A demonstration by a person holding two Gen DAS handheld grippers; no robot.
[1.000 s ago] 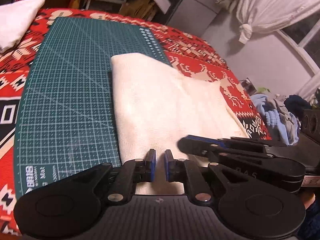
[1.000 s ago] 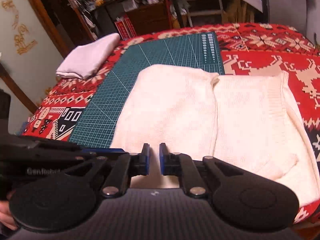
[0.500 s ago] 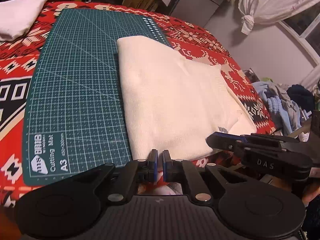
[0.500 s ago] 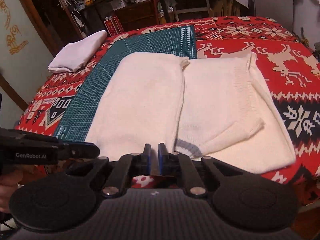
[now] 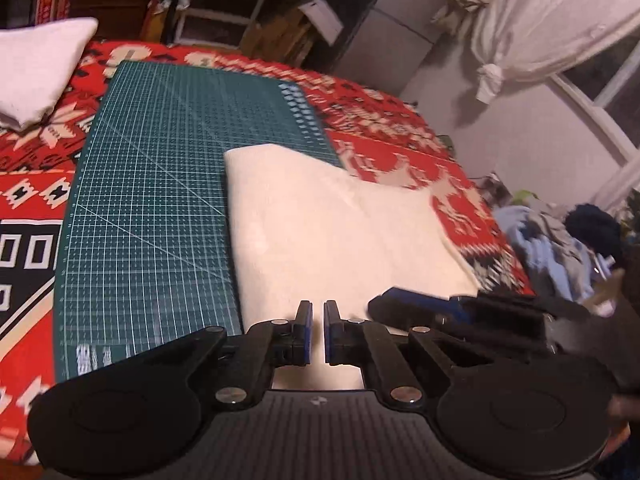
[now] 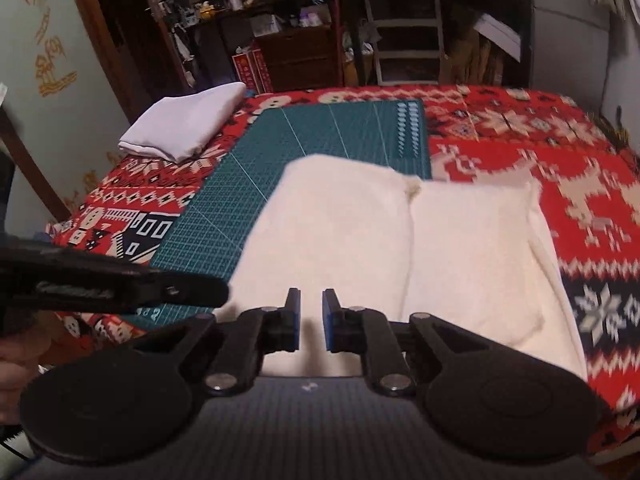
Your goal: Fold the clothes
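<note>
A cream knit sweater (image 5: 340,232) (image 6: 340,220) lies folded, half on the green cutting mat (image 5: 160,200) (image 6: 320,132) and half on the red patterned tablecloth (image 6: 560,140). Its near edge is hidden under both grippers. My left gripper (image 5: 318,304) hovers over the near left part with its jaws drawn to a thin slit, and I see no fold pinched in it. My right gripper (image 6: 311,294) is beside it on the right, its jaws opening, with cloth showing below the gap and nothing pressed between the pads. Each gripper shows in the other's view, the right gripper (image 5: 384,298) and the left gripper (image 6: 220,292).
A folded white cloth (image 6: 188,124) (image 5: 36,68) rests at the far left corner of the table. A heap of blue and grey clothes (image 5: 560,248) lies off the table's right side. Shelves and boxes (image 6: 408,36) stand behind the far edge.
Both grippers pulled back to the sweater's near edge, then came forward over it again. The left jaws have narrowed; the right jaws have parted a little.
</note>
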